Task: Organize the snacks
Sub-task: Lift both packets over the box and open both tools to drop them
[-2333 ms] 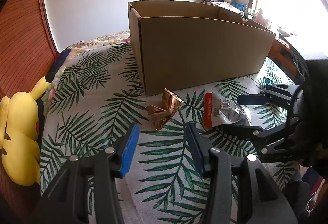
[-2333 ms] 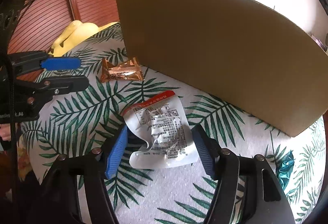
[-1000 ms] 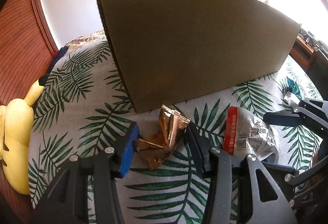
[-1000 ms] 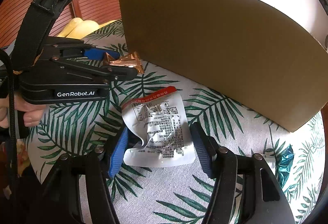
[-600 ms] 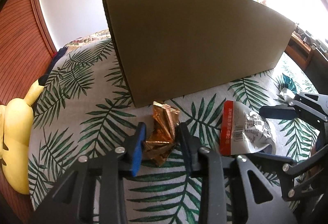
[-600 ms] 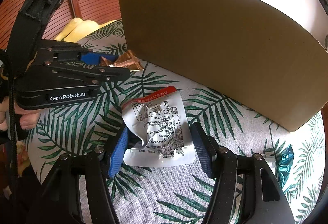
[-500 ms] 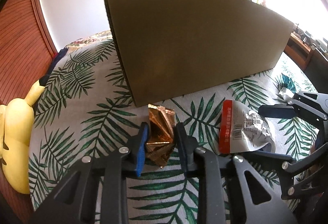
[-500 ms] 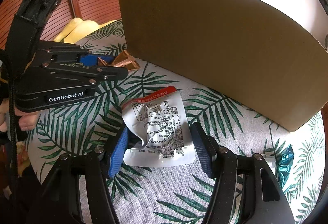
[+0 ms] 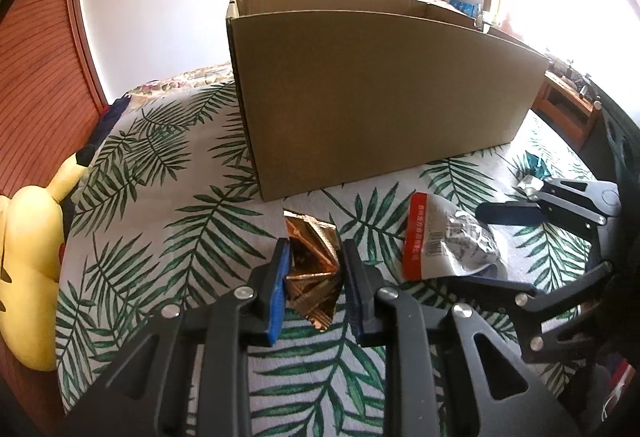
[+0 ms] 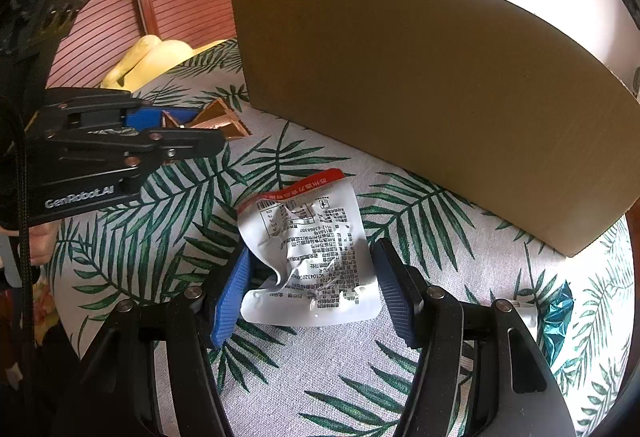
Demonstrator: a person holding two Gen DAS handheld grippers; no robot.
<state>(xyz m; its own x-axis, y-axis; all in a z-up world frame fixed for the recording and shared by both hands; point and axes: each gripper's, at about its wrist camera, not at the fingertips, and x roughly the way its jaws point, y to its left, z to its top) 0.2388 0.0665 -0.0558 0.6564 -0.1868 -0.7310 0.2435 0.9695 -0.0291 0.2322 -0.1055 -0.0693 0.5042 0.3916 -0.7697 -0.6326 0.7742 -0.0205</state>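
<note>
The left gripper (image 9: pixel 314 277) is clamped on a crumpled copper-gold foil snack packet (image 9: pixel 313 269), its blue pads pressing the packet from both sides; in the right wrist view the packet (image 10: pixel 218 119) sticks out past the gripper's tips and looks lifted clear of the cloth. The jaws have just been closing, with the packet between them.

At three o'clock from that packet in the left wrist view lies a white crinkled snack pouch with a red top band (image 9: pixel 448 241). The right gripper (image 10: pixel 312 283) stands with its jaws apart around this pouch (image 10: pixel 312 257); the left pad touches or nearly touches the pouch's edge, while the right pad stands just clear of it. The pouch lies flat on the cloth.

Both grippers work over a white bedspread printed with green palm leaves (image 9: pixel 168 237). At twelve o'clock from the two snacks stands a large open brown cardboard box (image 9: pixel 380 97), resting on the bedspread close behind them. At nine o'clock in the left wrist view, at the bedspread's edge, sits a yellow plush toy (image 9: pixel 28 249). At four o'clock from the pouch in the right wrist view lies a small teal foil wrapper (image 10: pixel 560 313).
</note>
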